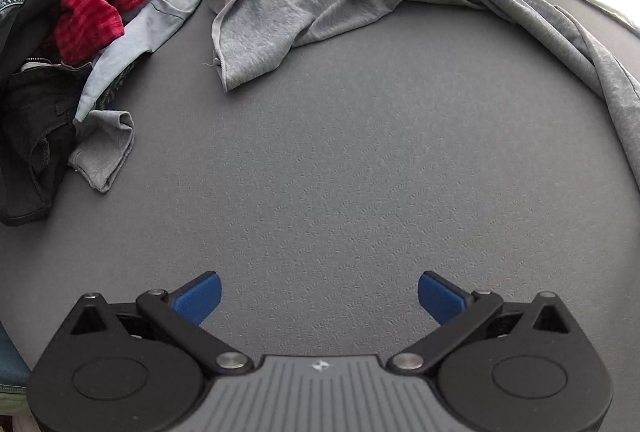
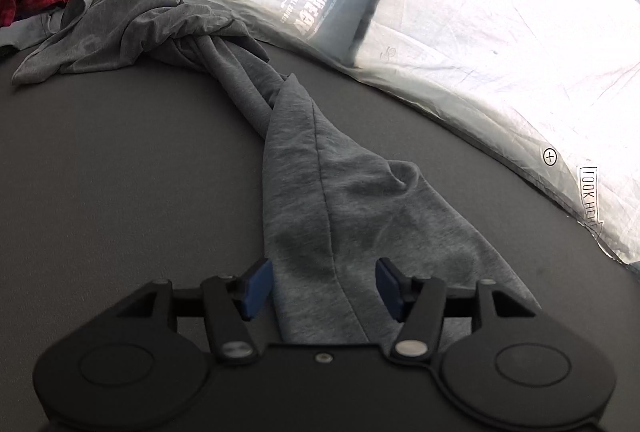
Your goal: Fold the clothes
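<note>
While the grey garment (image 2: 320,200) lies twisted across the dark grey bed surface (image 1: 320,172), both grippers hang over it with nothing in their grasp.

Garment: a long grey knit piece, roped at its middle, one end bunched near the clothes pile (image 1: 60,32), the other spread flat under the right gripper (image 2: 324,286).

Long axis: in the right wrist view it runs from the near bottom edge up and leftward to the far bunch; the seam line runs the same way between the fingers.

Right gripper: blue pads apart, straddling the near end of the cloth without pressing it; fabric sits between them, apparently loose.

Left gripper (image 1: 319,298): pads spread wide over bare bed surface, nothing between them; the garment's crumpled end lies well ahead, toward the top of its view.

Nearer hand: the right, by a clear margin.

Pile: red checked cloth, black items and denim heaped at the far left, touching or just beside the garment's bunched end.

Backdrop: white printed bedding (image 2: 500,52) with a carrot motif along the far edge.

Likely next: untwisting the rope and laying it flat before any fold.
</note>
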`<act>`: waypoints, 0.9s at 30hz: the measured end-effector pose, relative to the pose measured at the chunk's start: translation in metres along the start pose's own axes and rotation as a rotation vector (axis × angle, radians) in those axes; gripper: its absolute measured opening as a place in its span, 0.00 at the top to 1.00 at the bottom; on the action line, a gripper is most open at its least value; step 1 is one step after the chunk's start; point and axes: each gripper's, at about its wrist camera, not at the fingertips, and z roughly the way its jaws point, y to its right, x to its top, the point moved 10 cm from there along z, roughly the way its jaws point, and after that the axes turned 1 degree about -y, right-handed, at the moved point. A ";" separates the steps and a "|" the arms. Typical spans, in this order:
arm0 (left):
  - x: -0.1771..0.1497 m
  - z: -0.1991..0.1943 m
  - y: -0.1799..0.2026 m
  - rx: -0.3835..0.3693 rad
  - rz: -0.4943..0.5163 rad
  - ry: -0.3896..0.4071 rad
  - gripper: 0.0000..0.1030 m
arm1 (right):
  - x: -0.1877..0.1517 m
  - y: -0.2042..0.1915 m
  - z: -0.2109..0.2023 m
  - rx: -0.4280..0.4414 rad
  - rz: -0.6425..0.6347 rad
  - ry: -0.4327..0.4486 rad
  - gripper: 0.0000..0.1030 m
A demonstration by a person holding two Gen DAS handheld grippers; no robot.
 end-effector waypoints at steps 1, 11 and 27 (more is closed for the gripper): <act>-0.001 0.003 0.001 -0.004 0.003 -0.011 0.00 | 0.001 0.001 0.003 -0.005 -0.001 0.002 0.41; -0.016 0.023 -0.004 -0.135 -0.112 -0.063 0.00 | 0.006 0.018 0.023 -0.019 0.046 0.011 0.41; 0.045 0.013 -0.031 -0.142 -0.105 0.080 0.13 | 0.012 0.020 0.027 0.026 0.100 0.010 0.40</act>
